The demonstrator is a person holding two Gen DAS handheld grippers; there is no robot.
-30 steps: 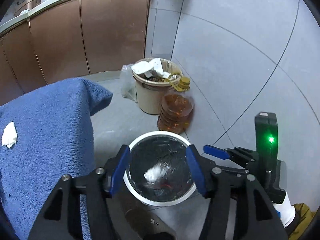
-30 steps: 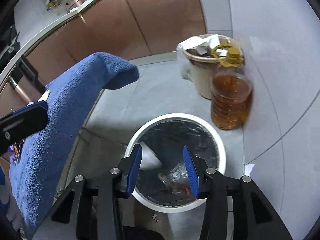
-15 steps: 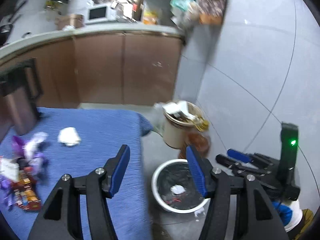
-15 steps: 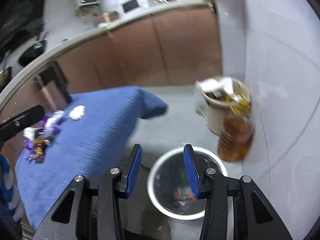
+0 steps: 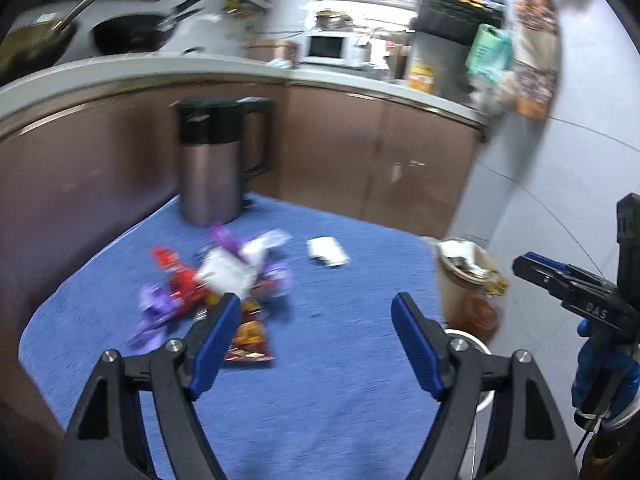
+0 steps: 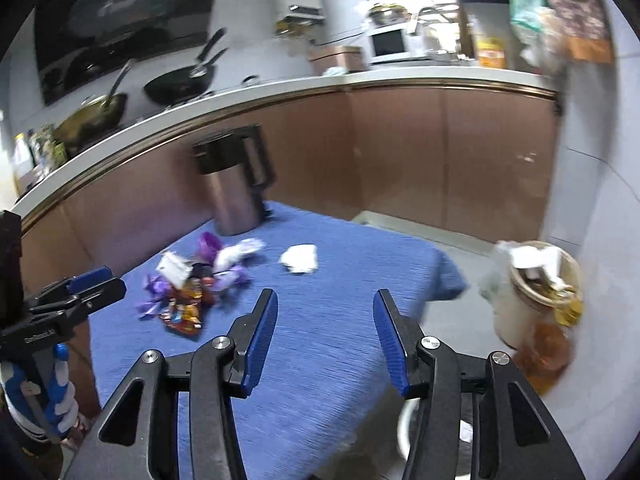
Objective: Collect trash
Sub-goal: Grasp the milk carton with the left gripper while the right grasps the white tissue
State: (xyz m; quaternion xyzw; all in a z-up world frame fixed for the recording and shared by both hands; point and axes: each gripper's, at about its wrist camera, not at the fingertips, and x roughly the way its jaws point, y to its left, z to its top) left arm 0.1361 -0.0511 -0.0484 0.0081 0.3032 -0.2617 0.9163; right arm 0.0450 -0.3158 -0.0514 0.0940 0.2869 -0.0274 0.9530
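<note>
A heap of purple, red and white wrappers (image 5: 216, 280) (image 6: 192, 284) lies on the blue cloth-covered table (image 5: 340, 360) (image 6: 340, 280). A crumpled white tissue (image 5: 327, 251) (image 6: 300, 258) lies apart to its right. My left gripper (image 5: 316, 328) is open and empty above the table, near the heap. My right gripper (image 6: 325, 320) is open and empty above the table's right part. The white-rimmed bin (image 5: 472, 340) (image 6: 404, 420) on the floor shows only as a rim sliver behind the fingers.
A metal kettle (image 5: 218, 160) (image 6: 234, 184) stands at the table's far edge. A full beige waste bin (image 5: 460, 276) (image 6: 532, 284) and an oil bottle (image 6: 548, 352) stand on the floor by the tiled wall. Brown cabinets run behind.
Both grippers have risen from over the white-rimmed bin and tilted up toward the table. The wrapper heap, tissue and kettle have come into view; the bin has dropped to the lower edge.
</note>
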